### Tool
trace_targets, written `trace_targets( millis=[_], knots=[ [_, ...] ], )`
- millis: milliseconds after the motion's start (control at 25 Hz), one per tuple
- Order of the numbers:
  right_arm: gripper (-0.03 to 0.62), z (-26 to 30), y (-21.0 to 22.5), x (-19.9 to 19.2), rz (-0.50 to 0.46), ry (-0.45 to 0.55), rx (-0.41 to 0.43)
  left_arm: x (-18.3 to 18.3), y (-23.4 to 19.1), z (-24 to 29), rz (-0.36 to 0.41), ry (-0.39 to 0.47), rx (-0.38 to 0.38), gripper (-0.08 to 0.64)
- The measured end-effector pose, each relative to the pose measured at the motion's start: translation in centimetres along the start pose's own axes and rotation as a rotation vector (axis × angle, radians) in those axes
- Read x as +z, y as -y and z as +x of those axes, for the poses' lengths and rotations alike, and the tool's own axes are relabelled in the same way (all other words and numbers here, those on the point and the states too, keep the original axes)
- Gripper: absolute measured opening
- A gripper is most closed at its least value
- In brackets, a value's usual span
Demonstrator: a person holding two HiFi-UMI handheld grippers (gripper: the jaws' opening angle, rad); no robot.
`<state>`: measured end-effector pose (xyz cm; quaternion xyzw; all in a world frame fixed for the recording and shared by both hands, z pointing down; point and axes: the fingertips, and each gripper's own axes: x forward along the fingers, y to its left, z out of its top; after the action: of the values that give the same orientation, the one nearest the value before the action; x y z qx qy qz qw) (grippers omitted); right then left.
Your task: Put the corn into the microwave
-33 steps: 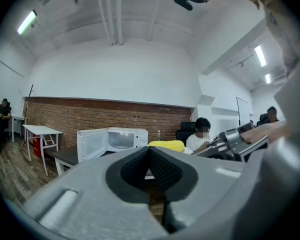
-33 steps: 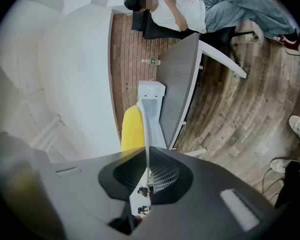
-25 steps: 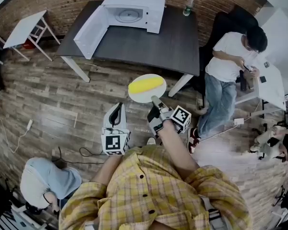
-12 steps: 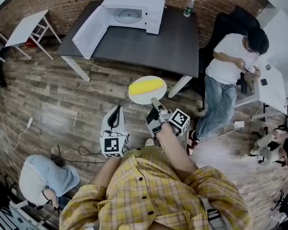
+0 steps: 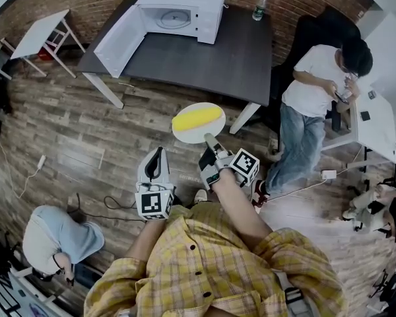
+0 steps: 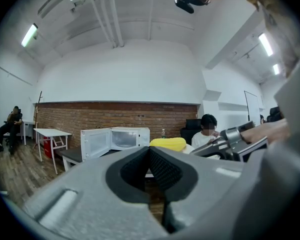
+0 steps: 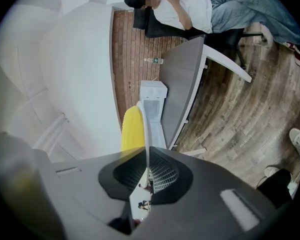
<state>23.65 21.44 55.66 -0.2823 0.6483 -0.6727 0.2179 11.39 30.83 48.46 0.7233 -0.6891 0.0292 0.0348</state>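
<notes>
Yellow plaid shirt (image 5: 211,269), dark btns; sleeves (image 5: 287,253) end near elbows.

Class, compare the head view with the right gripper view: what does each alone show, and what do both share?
Head view only: the left gripper, a small white table, a crouching person. Right gripper view only: its pads clamped on the plate rim, seen edge-on. Both: the corn, the microwave, the dark table.

In its own view, my left gripper (image 6: 150,159) hid the underside of the corn (image 6: 167,143) and most of the plate (image 6: 189,148). The label on the bottle (image 5: 259,8) was too small to read.
</notes>
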Motion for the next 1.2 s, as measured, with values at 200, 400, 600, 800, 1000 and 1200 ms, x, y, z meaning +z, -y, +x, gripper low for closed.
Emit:
trace_targets(
  millis=[200, 400, 600, 800, 1000, 1200],
  knots=[
    [0.025, -0.2, 0.1, 0.8, -0.008, -0.010, -0.005, 0.2, 0.5, 0.5, -0.002, 0.002, 0.014, -0.003],
    [0.025, 1.2, -0.4, 1.6, -0.013, -0.012, 0.015, 0.1, 0.3, 1.8, 0.004, 0.006, 0.022, -0.003],
    [0.025, 4.5, -0.5, 1.8, -0.026, -0.027, 0.008, 0.0, -1.8, 4.0, -0.003, 0.017, 0.027, -0.003],
    [0.025, 8.4, -1.2, 3.1, -0.048, -0.027, -0.009, -0.4, -5.1, 8.0, -0.039, 0.021, 0.032, -0.003],
    [0.025, 12.9, -1.7, 4.6, -0.014, -0.004, 0.001, -0.3, -7.9, 12.4, -0.032, 0.025, 0.017, -0.003],
    [0.025, 18.3, -1.9, 5.5, 0.002, 0.006, -0.008, 0.3, -11.8, 17.1, -0.031, 0.019, -0.003, -0.003]
  ],
)
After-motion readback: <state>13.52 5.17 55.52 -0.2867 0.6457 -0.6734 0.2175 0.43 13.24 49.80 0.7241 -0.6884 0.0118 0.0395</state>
